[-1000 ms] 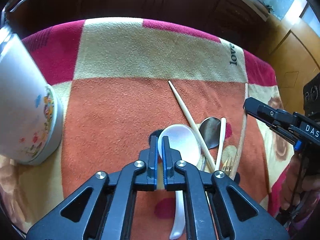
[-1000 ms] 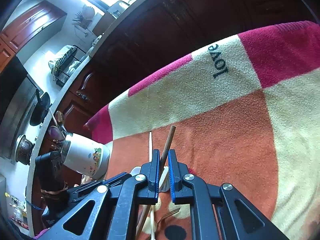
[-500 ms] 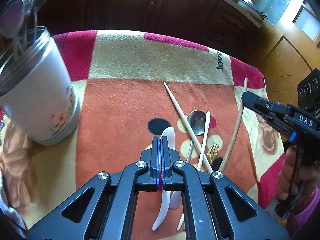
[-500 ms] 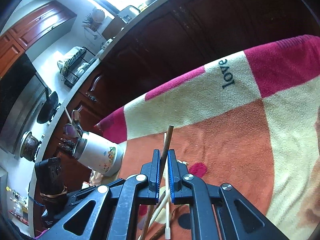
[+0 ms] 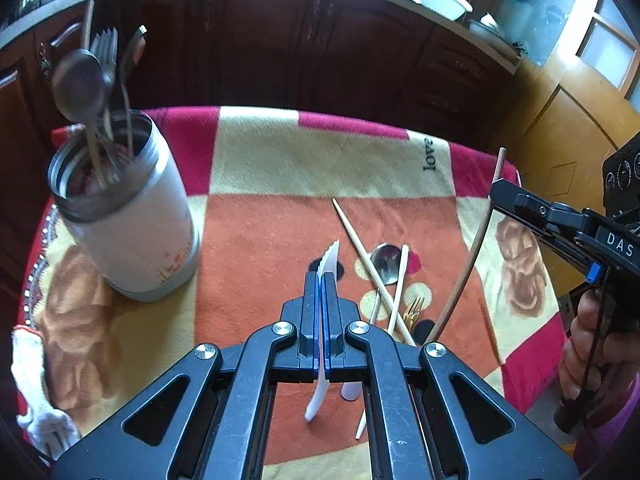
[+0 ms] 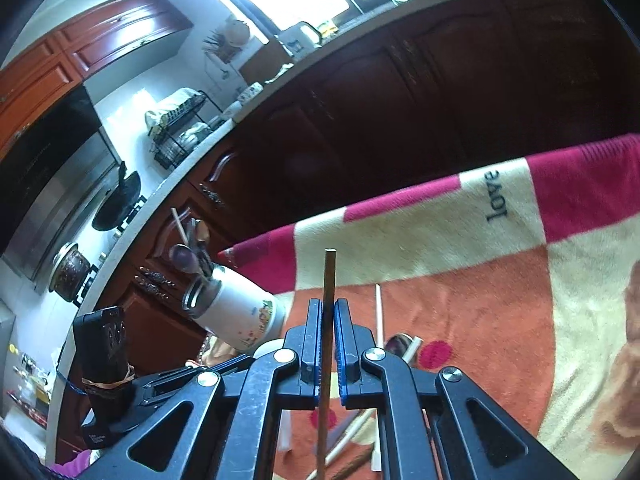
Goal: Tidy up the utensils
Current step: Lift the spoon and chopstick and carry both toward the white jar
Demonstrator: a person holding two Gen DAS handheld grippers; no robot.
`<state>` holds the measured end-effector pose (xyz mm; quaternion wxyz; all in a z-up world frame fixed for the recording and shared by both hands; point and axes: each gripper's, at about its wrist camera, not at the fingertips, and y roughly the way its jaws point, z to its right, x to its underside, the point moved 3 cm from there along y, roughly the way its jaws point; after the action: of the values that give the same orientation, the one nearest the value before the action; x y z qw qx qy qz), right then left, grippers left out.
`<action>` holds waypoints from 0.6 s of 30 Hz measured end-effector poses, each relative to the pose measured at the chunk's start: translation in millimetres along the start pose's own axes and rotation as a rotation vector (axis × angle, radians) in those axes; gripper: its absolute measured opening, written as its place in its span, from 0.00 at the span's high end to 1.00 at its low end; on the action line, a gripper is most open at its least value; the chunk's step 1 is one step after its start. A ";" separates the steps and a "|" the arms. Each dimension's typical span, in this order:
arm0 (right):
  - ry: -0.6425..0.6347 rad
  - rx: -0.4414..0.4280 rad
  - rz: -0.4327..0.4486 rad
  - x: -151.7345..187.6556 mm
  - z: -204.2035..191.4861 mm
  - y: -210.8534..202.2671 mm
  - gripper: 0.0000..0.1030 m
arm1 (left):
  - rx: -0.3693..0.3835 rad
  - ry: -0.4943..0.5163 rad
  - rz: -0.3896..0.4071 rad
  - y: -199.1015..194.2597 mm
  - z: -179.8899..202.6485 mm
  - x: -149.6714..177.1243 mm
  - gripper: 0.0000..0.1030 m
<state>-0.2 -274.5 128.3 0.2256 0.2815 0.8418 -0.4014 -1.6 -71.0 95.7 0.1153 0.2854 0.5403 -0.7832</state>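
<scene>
My left gripper (image 5: 321,280) is shut on a white plastic spoon (image 5: 330,254), held edge-on above the blanket. My right gripper (image 6: 328,308) is shut on a brown chopstick (image 6: 329,272), held upright; it also shows in the left wrist view (image 5: 474,252). A white utensil holder (image 5: 132,220) with spoons and forks in it stands at the left; it also shows in the right wrist view (image 6: 240,312). On the blanket lie pale chopsticks (image 5: 368,256), a metal spoon (image 5: 385,264) and a gold fork (image 5: 412,312).
A checked red, cream and orange blanket (image 5: 320,160) covers the table. Dark wooden cabinets (image 5: 280,40) stand behind it. A white cloth (image 5: 36,400) lies at the left edge. The other hand-held gripper body (image 5: 580,228) is at the right.
Both grippers have risen. The left has lifted the white spoon off the blanket and turned it edge-on. The right has raised the brown chopstick to upright. The holder has come more into view.
</scene>
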 end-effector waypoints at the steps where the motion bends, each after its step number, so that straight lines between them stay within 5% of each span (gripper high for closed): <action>1: -0.008 -0.003 0.003 -1.1 -4.5 -0.7 0.95 | 0.002 -0.004 0.010 -6.2 -1.3 -2.7 1.00; 18: -0.161 -0.048 0.061 -34.6 -78.3 -10.0 0.95 | -0.013 -0.033 0.136 -78.9 -25.7 -38.5 1.00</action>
<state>6.8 -226.9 199.9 0.3111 0.2683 0.8214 -0.3956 -0.7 -21.8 172.7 0.1791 0.3079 0.5228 -0.7745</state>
